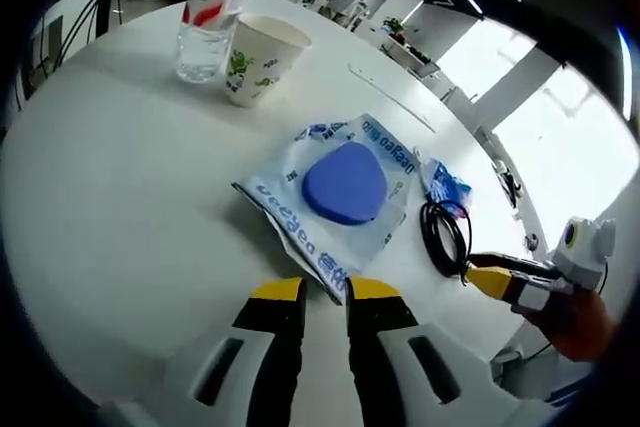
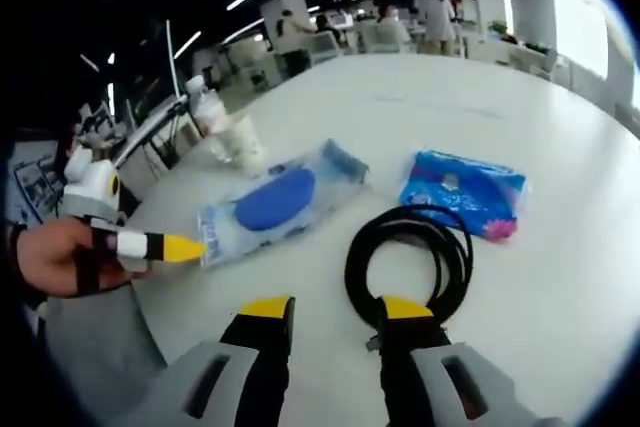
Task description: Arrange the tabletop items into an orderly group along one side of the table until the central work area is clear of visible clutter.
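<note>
On the round white table, the landmark is the clear plastic packet with the blue oval pad inside. Beyond it stand a white paper cup with green print and, touching that, a clear plastic water bottle with a red label. To the packet's other side lie a small blue printed wrapper and a coiled black cable.

The left gripper sits at the packet's near corner, jaws a little apart with nothing between them. The right gripper hovers at the near edge of the cable coil, jaws apart and empty.

It looks like gathering has barely begun: the packet and cable both lie mid-table. Next, each gripper needs to close on its item and carry it toward the cup and bottle.
</note>
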`<state>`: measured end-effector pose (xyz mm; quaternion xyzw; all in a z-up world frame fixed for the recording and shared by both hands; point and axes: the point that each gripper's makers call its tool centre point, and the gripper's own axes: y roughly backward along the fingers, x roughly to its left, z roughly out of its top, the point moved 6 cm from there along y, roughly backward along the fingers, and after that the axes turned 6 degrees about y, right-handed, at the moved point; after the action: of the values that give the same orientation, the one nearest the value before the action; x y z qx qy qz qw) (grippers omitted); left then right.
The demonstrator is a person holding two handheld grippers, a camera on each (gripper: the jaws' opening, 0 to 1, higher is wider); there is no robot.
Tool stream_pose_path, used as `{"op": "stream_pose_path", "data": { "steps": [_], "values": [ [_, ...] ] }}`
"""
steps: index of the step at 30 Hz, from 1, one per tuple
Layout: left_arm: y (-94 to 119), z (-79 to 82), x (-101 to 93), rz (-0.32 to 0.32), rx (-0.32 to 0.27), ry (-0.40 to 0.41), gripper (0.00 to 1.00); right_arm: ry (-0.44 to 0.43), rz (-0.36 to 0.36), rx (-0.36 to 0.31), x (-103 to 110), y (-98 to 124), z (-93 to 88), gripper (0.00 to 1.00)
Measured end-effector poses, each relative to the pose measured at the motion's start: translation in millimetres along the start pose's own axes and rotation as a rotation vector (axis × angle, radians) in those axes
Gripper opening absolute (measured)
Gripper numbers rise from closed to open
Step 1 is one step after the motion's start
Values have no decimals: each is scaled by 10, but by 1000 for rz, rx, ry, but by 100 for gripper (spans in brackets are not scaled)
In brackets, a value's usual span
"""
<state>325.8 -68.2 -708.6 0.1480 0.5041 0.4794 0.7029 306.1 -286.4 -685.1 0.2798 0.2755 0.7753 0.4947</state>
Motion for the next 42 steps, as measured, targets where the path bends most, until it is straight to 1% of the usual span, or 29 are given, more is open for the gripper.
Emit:
{"op": "stream_pose_path", "data": {
  "steps": [5,8,11,16,21,26,33,42],
  "values": [
    [-5,-5,-5,-4,5,-4,11,0,7,5,45,-5,-14,32],
    [-31,-44,20,9,21,-18,6,-8,7,3,77,0,-32,32],
    [-35,-53,1,-5,19,-19,1,-16,7,4,104,6,-71,32],
    [-20,-30,-1,-9,9,-19,0,-17,5,22,113,20,-141,32],
    [11,-18,38,-3,6,-12,0,-21,-3,24,85,41,-158,31],
    [82,-8,132,22,-5,-3,0,-23,-6,23,77,19,-148,31],
    [202,49,284,61,-31,9,0,-10,13,27,165,-58,-132,31],
    [350,36,489,99,-44,14,0,6,32,35,229,-115,-112,31]
  ]
}}
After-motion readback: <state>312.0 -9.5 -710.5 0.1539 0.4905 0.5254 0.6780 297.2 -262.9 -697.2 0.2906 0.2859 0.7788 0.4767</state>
